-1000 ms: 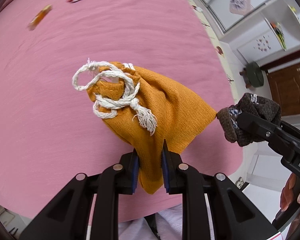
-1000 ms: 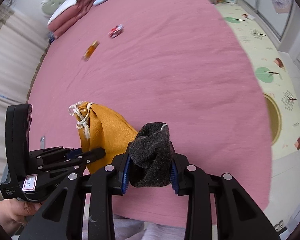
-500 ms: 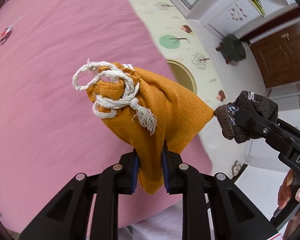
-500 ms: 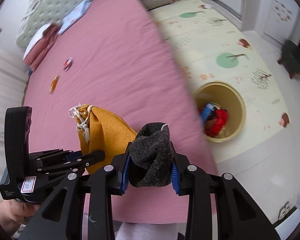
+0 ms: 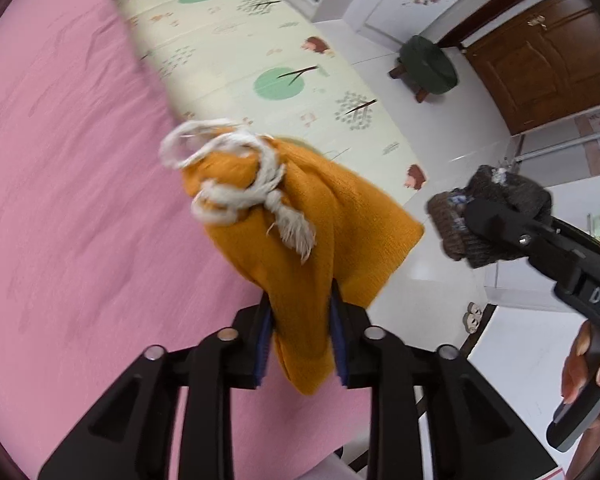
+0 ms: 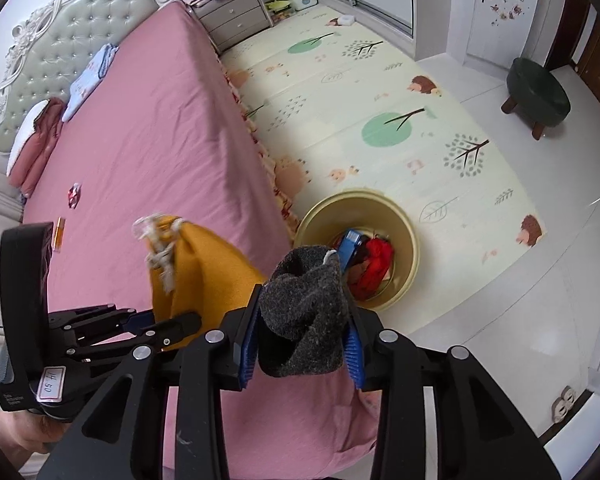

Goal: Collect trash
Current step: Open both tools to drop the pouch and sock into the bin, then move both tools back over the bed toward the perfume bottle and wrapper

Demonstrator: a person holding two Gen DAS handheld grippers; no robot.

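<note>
My left gripper point(image 5: 300, 340) is shut on an orange drawstring pouch point(image 5: 304, 236) with a white cord, held in the air over the pink bed's edge. The pouch also shows in the right wrist view point(image 6: 204, 272). My right gripper point(image 6: 300, 344) is shut on a dark grey sock point(image 6: 304, 324), also seen at the right of the left wrist view point(image 5: 484, 220). A yellow bin point(image 6: 404, 220) stands on the floor by the bed, beyond the sock, with red and blue items inside.
The pink bed point(image 6: 148, 152) carries a red wrapper point(image 6: 74, 194) and an orange wrapper point(image 6: 60, 232) further back. A patterned play mat point(image 6: 380, 92) covers the floor. A dark green stool point(image 6: 538, 94) stands at the right, a nightstand point(image 6: 236, 20) by the headboard.
Both grippers have swung right from over the bed toward the floor side, still holding the pouch and the sock. The yellow bin has come closer in the right wrist view.
</note>
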